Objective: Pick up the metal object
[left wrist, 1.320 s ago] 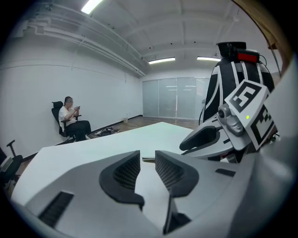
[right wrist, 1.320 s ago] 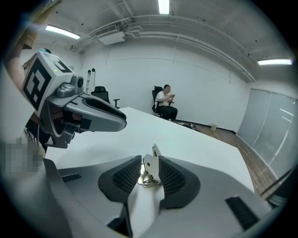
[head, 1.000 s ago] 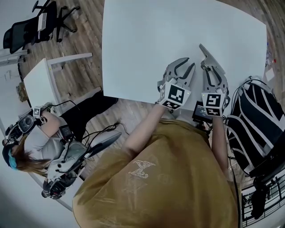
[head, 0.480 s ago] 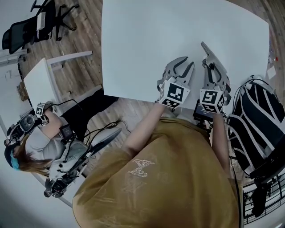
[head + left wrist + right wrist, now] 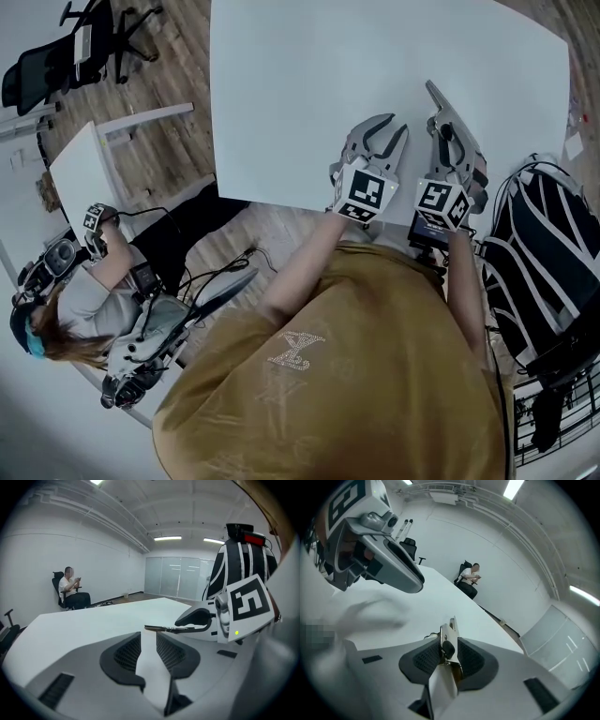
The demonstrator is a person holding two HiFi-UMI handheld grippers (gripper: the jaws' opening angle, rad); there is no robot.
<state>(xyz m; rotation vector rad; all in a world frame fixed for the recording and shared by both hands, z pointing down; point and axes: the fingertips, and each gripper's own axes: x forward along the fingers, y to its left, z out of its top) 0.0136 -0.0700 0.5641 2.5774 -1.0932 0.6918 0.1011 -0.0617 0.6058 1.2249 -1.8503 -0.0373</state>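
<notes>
One broad white counter (image 5: 375,56) is seen from above, bare except for two hand-held claws near its near edge. Beside the counter, on the right, a black-and-white striped backpack (image 5: 544,244) is seen.

On the left, the left claw (image 5: 149,644) is released: its dark ribbed pads are set apart, and nothing but bare counter is seen between them.

Just beside it, the right claw (image 5: 449,649) is clenched on the metal object (image 5: 449,637), a thin, shiny piece like a small clip. The piece is pinched edge-on between the two pads, with one end standing out past the claw tips. From the left gripper view it appears to be held level above the counter, though contact cannot be ruled out.

The grasp is judged made, with the lift as the step in hand. Smooth thin metal is likely to slip, so the clench should not be eased. A slow, straight rise is advised, without twisting, and the left claw is best held clear of the protruding end.
</notes>
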